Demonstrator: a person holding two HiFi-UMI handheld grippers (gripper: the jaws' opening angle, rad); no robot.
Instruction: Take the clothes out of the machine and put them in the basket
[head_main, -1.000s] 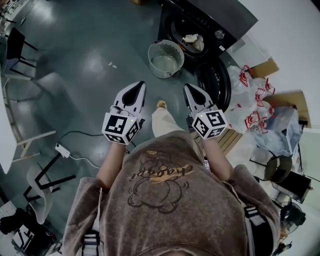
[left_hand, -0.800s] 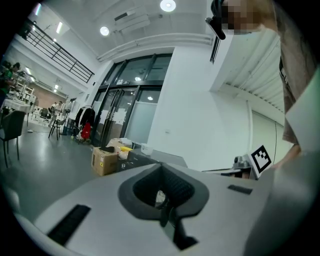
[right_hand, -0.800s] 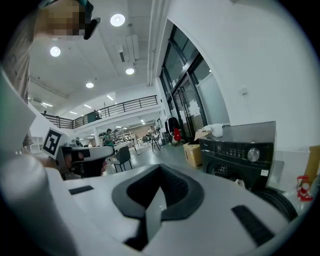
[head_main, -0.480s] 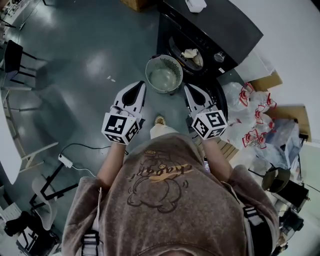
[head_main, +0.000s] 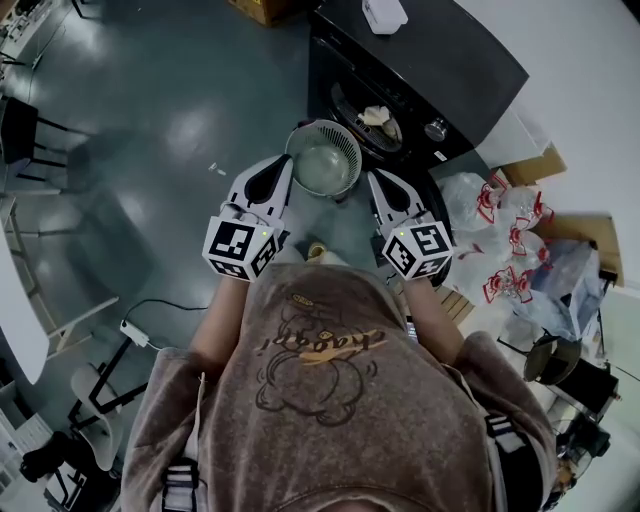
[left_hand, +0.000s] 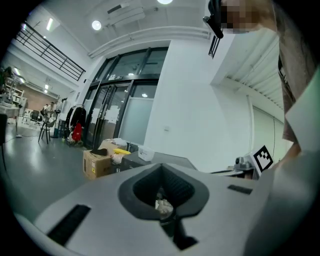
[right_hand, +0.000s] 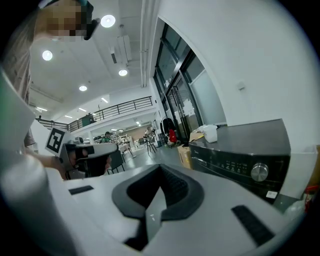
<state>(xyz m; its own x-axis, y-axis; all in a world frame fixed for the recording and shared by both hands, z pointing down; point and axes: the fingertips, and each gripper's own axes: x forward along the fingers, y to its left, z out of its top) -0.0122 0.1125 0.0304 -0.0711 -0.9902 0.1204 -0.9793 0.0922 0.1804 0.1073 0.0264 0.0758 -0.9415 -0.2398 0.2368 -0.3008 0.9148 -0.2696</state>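
The black washing machine (head_main: 420, 70) stands at the top of the head view. Pale clothes (head_main: 377, 117) lie in its round opening. A round light mesh basket (head_main: 323, 158) sits on the floor just in front of it. My left gripper (head_main: 284, 161) is shut and empty, its tip at the basket's left rim as seen from above. Also shut and empty, my right gripper (head_main: 377, 177) points to the right of the basket. In the left gripper view the shut jaws (left_hand: 162, 167) point at the machine (left_hand: 170, 161). The right gripper view shows the shut jaws (right_hand: 161, 168) beside the machine's control panel (right_hand: 240, 167).
A white box (head_main: 384, 14) lies on the machine's top. White plastic bags with red handles (head_main: 500, 230) and cardboard (head_main: 530, 160) crowd the floor at right. Behind the machine is a cardboard box (head_main: 262, 10). Chairs (head_main: 25, 120) and a power strip with its cable (head_main: 135, 330) are at left.
The person has walked toward the machine: basket and machine have slid down the head view, closer to both gripper tips. Both grippers stayed shut, side by side.
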